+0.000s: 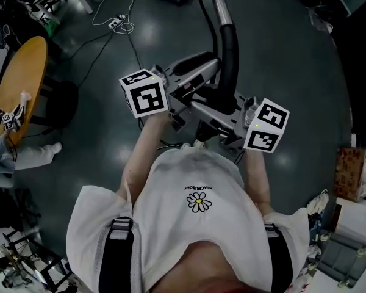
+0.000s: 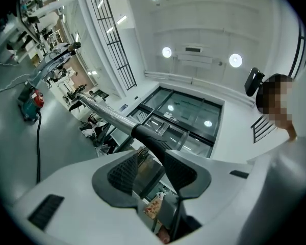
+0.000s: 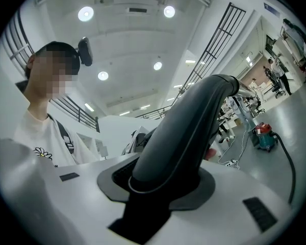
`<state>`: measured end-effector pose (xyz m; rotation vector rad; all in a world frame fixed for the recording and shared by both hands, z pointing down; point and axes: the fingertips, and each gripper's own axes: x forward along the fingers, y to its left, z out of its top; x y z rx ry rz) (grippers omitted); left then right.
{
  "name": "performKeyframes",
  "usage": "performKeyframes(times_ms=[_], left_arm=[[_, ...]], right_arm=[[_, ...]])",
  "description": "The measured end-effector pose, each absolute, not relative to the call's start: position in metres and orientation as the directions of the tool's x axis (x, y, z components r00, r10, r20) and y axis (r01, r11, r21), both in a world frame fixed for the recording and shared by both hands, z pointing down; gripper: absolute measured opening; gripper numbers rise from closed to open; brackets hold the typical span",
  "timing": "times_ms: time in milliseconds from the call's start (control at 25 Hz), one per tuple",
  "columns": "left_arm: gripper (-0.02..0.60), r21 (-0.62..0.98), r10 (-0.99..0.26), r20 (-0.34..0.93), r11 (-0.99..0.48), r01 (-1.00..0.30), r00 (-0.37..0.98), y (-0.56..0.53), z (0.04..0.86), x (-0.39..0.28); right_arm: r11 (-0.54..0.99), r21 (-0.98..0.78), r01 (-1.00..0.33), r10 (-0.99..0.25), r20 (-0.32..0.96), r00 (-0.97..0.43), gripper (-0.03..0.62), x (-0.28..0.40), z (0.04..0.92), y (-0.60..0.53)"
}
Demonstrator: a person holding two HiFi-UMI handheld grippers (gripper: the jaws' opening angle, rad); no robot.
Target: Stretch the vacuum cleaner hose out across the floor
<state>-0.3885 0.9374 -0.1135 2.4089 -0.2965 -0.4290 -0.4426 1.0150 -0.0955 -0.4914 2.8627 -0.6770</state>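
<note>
I am clamping the vacuum handle [image 3: 194,121] in my right gripper [image 3: 160,180], my left gripper [image 2: 153,175] straddling it unclosed. It is looking stiff and slick, best held here.

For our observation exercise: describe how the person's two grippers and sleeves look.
The left gripper and right gripper are white shells with dark grey ribbed jaws, each bearing a cube of black-and-white square markers. The sleeves are short and white.

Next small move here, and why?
Probably draw the black handle away from the vacuum cleaner. The right gripper is clamped on the handle, and the hose lies curved rather than straight, so it looks like slack remains.
</note>
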Motion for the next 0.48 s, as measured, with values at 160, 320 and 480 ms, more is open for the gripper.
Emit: performKeyframes(times_ms=[160, 320, 480], left_arm=[[0.147, 0.649, -0.318, -0.227, -0.754, -0.1, 0.921, 0.9365, -0.1134, -0.3889], [0.147, 0.661, -0.315, -0.234, -0.745, -0.087, 0.92, 0.9366, -0.1128, -0.3883], [0.147, 0.666, -0.316, -0.236, -0.741, -0.084, 0.919, 0.936, -0.1143, -0.3885]], right_arm=[[0.845, -0.455, -0.28, -0.35, -0.074, -0.934, 0.144, -0.4429, -0.0948, 1.014], [0.841, -0.469, -0.271, -0.348, -0.085, -0.934, 0.144, -0.4427, -0.0958, 1.0144], [0.835, -0.483, -0.264, -0.348, -0.091, -0.933, 0.147, -0.443, -0.0987, 1.0137]])
